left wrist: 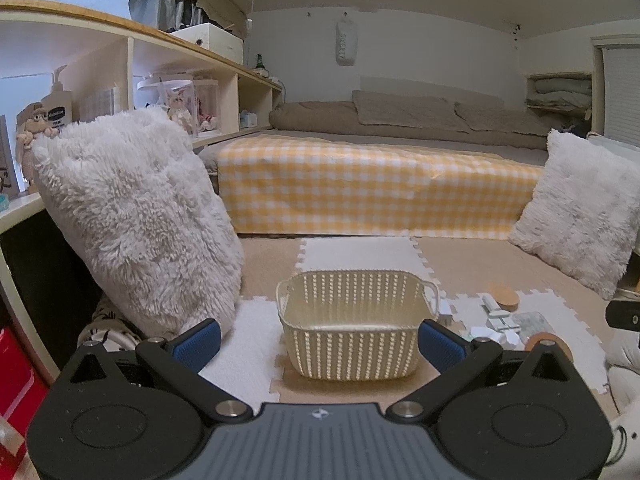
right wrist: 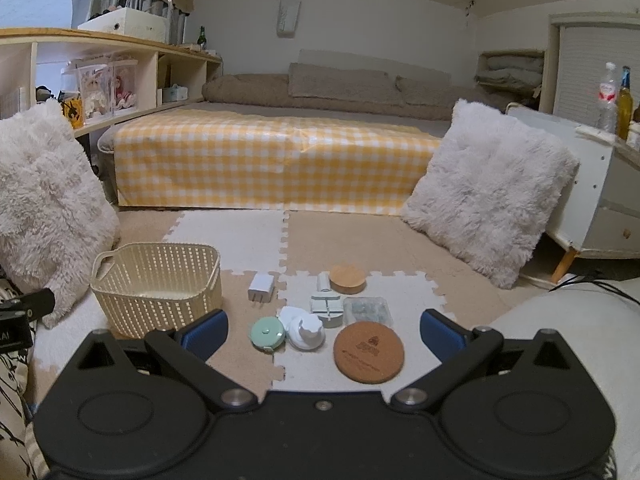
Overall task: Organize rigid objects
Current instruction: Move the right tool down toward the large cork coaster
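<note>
A bedroom floor of foam mats (right wrist: 236, 232) lies before a bed with a yellow checked cover (right wrist: 264, 160). The basket (right wrist: 158, 286) stands empty, and everything else sits to its right: charger (right wrist: 261, 287) nearest, then tape measure (right wrist: 267, 333) and cork coaster (right wrist: 369, 351). The left gripper (left wrist: 319, 342) faces the basket, probably to steady it; the right gripper (right wrist: 323, 334) faces the clutter, ready to pick. Both have fingers spread, holding nothing.
</note>
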The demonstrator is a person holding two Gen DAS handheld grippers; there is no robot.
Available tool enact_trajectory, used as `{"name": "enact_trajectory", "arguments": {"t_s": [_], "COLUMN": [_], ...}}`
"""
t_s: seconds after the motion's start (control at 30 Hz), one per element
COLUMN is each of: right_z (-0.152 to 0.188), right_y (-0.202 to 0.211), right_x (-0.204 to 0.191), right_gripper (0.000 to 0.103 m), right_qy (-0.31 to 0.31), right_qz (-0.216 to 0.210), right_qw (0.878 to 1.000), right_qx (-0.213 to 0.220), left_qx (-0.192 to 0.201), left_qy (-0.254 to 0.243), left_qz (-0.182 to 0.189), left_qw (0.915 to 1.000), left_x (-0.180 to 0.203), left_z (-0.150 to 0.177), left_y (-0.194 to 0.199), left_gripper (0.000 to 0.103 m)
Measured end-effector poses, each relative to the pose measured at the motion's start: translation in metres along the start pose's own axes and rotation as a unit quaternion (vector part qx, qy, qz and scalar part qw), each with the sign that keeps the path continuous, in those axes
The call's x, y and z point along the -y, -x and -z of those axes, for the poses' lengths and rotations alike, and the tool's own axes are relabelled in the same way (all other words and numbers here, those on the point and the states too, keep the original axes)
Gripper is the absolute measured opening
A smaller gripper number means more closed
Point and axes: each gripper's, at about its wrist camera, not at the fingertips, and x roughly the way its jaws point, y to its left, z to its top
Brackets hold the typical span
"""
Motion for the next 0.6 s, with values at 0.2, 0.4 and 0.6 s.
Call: {"name": "enact_trajectory", "arguments": {"t_s": [0.2, 0.4, 0.6], "right_z": [-0.02, -0.039, -0.053], "right_y": [-0.021, -0.049, -0.084], "right_x": [-0.006, -0.01, 0.001], "right_gripper": [0.103, 0.103, 0.103], "right_qy": [0.015, 0.043, 0.032], "right_qz": [0.01, 0.021, 0.016], "right_qw": [1.0, 0.999, 0.999], "right_qx": [0.007, 0.026, -0.003], "left_qx": [0.006, -0.002, -0.024], "left_qy": [-0.002, -0.008, -0.017], "left_qz": [-0.001, 0.008, -0.008], "left_qw": [1.0, 0.9999, 0.9995], "left_x": [-0.009, -0.02, -0.027], "left_z": [-0.016, -0.034, -0.044], "left_y": [-0.018, -0.049, -0.088], "left_gripper": [0.103, 0.103, 0.103]}}
